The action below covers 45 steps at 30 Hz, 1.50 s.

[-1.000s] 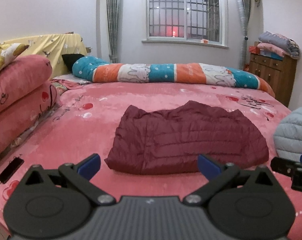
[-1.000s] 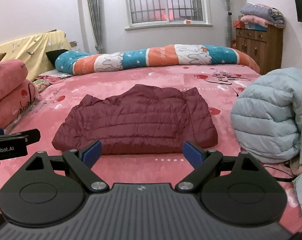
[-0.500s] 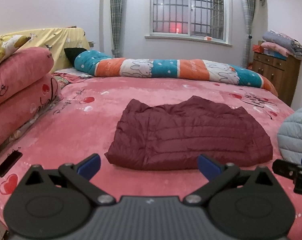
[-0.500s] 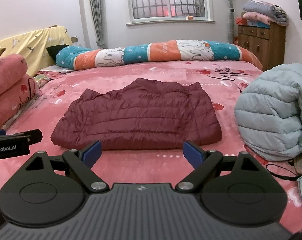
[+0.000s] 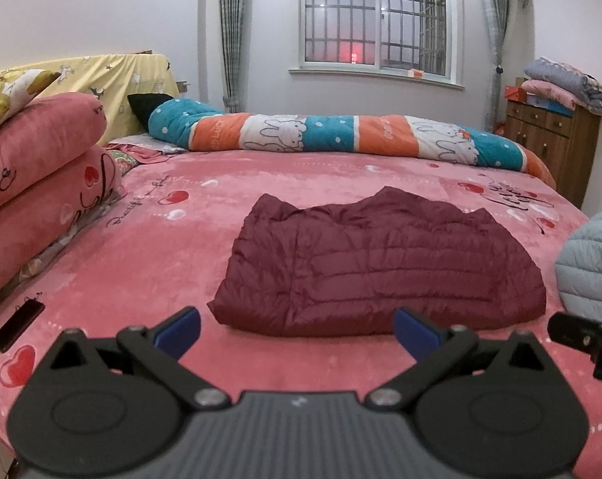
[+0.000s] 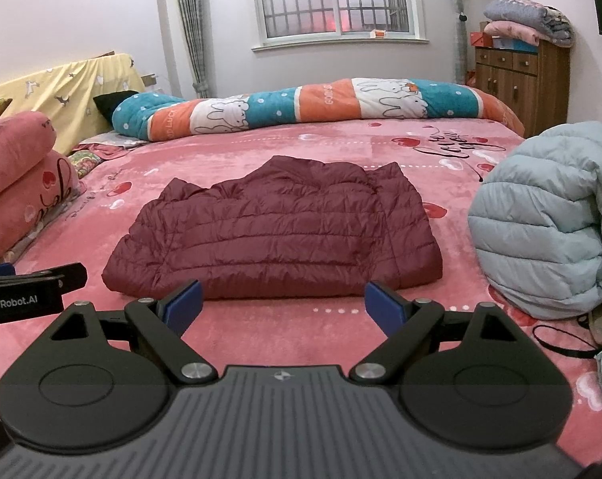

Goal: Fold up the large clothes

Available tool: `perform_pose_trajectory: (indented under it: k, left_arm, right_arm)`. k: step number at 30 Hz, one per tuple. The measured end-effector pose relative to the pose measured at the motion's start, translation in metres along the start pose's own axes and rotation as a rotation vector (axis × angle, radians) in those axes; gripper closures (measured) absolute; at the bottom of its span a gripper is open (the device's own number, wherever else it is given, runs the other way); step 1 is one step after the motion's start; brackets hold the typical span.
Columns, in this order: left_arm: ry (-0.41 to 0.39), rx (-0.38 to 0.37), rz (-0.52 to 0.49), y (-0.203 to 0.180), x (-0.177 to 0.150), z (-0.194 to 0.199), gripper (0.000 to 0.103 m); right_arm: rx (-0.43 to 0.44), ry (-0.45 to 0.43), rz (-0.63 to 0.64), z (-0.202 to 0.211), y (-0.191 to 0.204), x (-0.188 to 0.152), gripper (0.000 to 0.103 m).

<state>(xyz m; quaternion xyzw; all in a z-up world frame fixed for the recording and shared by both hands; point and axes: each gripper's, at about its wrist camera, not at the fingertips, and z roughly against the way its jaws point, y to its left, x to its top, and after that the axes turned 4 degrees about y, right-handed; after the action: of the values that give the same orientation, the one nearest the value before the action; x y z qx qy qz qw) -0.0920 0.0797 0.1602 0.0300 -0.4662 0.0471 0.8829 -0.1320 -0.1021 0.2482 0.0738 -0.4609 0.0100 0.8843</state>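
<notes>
A dark red quilted jacket (image 5: 380, 267) lies folded into a compact rectangle in the middle of the pink bed (image 5: 181, 271); it also shows in the right wrist view (image 6: 277, 235). My left gripper (image 5: 297, 331) is open and empty, held just short of the jacket's near edge. My right gripper (image 6: 283, 305) is open and empty, also just short of the near edge. A pale blue puffer jacket (image 6: 540, 215) lies bunched at the right of the bed, also seen in the left wrist view (image 5: 592, 259).
Stacked pink pillows (image 5: 33, 183) line the left side. A rolled rabbit-print quilt (image 5: 340, 135) lies along the far edge. A wooden dresser (image 6: 516, 80) with folded blankets stands at the back right. A black phone (image 5: 17, 325) lies near the left front edge.
Both grippers have tilted and drawn slightly up and back, so the jacket sits a little lower and farther in both views. Both stay open. The jacket has not moved.
</notes>
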Motion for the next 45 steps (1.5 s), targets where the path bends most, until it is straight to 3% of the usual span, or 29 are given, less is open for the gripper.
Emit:
perform_pose_trajectory:
  k: [10,21,25,32,45]
  left_arm:
    - [0.005,0.002,-0.007,0.003,-0.001,-0.009,0.001]
    - [0.063,0.041,0.061,0.035,-0.001,-0.06,0.001]
    - [0.026,0.038,0.039,0.026,0.002,-0.069,0.001]
    - [-0.04,0.016,0.045,0.009,0.015,-0.077,0.001]
    - [-0.024,-0.017,0.054,-0.016,0.018,-0.092,0.001]
  right_arm:
    - [0.003,-0.018,-0.009,0.0,-0.008,0.0,0.0]
    - [-0.016,0.028,-0.086,-0.038,-0.044,-0.003,0.0]
    - [-0.037,0.033,-0.076,-0.056,-0.042,-0.003,0.0]
    - [0.0,0.03,-0.065,-0.069,-0.039,-0.002,0.0]
    - [0.021,0.045,-0.073,-0.073,-0.043,-0.004,0.0]
